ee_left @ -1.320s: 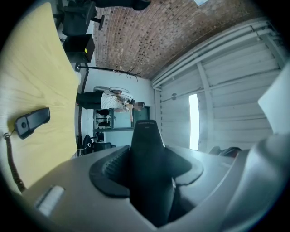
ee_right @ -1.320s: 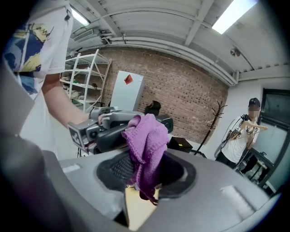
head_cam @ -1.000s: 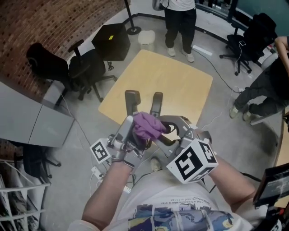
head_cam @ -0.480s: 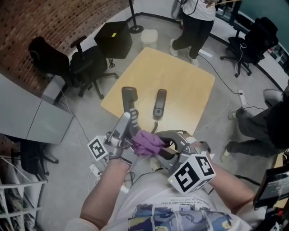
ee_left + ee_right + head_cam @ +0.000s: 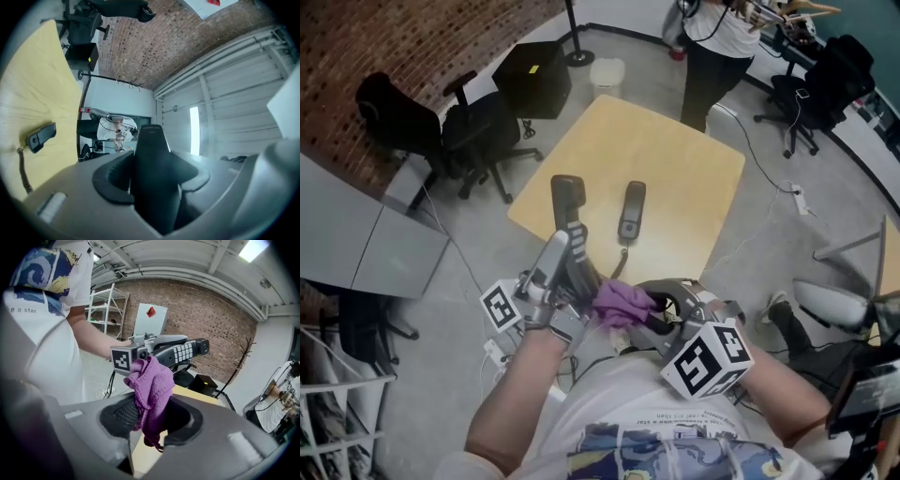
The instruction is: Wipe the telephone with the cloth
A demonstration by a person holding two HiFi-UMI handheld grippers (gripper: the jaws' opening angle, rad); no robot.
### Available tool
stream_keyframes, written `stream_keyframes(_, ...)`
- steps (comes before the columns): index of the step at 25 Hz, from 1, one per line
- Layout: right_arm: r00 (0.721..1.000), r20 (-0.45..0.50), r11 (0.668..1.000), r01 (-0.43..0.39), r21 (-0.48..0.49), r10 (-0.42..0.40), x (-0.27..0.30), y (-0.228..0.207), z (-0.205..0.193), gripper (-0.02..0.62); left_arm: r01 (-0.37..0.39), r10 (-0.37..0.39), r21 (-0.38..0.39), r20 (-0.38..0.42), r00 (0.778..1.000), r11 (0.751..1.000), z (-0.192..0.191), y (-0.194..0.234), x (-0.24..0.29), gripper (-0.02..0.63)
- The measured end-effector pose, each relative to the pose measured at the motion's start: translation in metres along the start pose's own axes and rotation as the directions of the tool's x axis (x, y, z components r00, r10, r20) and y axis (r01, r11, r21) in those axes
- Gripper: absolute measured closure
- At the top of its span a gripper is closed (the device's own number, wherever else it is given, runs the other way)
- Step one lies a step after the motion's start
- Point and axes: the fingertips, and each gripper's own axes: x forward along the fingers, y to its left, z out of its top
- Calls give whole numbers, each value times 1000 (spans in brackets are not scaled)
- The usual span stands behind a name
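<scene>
Head view: we see left claw (image 5: 570,247) clamped on handset (image 5: 567,197), right claw (image 5: 649,305) pinching cloth (image 5: 619,302) just beside it; hard rubbing may twist handset loose, we judge.

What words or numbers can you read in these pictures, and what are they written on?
"e a star": on the person's white shirt, cut off at the picture's edge.
Small print line on the same shirt in the head view: too blurred to read.
Keys on the handset: too small to read.
Red sign on the white board: unreadable.
Marker cube: black-and-white pattern, no words.
</scene>
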Motion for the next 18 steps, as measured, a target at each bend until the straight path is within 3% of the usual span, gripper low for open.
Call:
stream_keyframes(9,986,-1,984,168,63,-169,4,-62,7,463,29,-31,-37,-50,998,999,-9,-3,1,348)
stream_keyframes(18,995,-18,993,100,69,-99,7,-25,4,463,6,-8,-31,-54,999,1000,-12,6,-2,348)
